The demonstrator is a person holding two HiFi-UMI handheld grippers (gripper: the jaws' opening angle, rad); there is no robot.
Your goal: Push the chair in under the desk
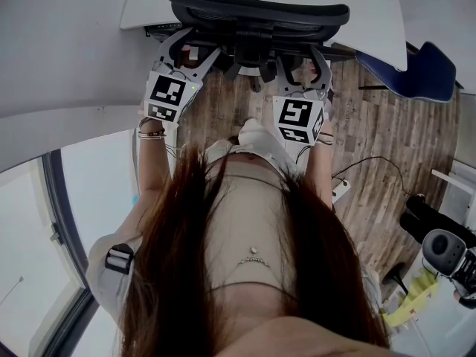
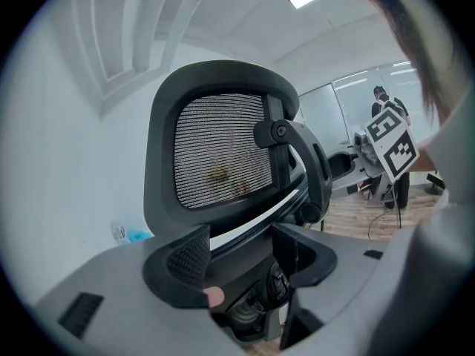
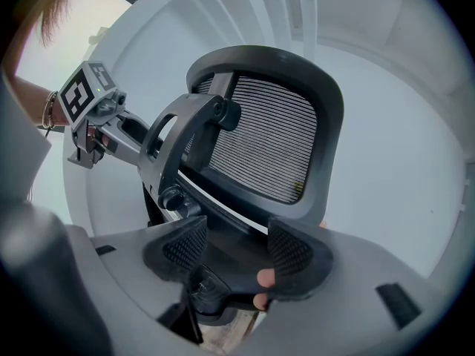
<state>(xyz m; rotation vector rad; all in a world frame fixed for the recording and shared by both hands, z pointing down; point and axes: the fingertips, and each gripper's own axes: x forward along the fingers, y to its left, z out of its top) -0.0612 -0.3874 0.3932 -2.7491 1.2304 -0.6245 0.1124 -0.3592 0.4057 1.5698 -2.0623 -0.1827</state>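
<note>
Left gripper (image 2: 245,262): jaws wide apart, straddling the dark lower frame of the chair (image 2: 219,150) backrest, just under the mesh panel. Not clamped as far as can be seen; the frame sits between the pads. Right gripper (image 3: 234,251): same, jaws wide, the lower back frame and its mechanism between them.

In the head view the left gripper (image 1: 186,54) and right gripper (image 1: 305,69) sit side by side behind the backrest, on either side of the centre spine. The top rim of the chair (image 1: 256,10) overlaps the near edge of the white desk (image 1: 372,13). The seat is hidden under the back, so it can't be said how far under it already is. Wooden floor (image 1: 372,125) below; a blue chair (image 1: 416,69) stands off the desk's right corner.

Handling, as a judgement: office chair, fairly heavy, probably on castors (base not visible), so it likely rolls rather than lifts. Mesh is soft and gives, so don't push there. The rigid lower frame is the spot to push, both sides evenly, or it may swivel.
</note>
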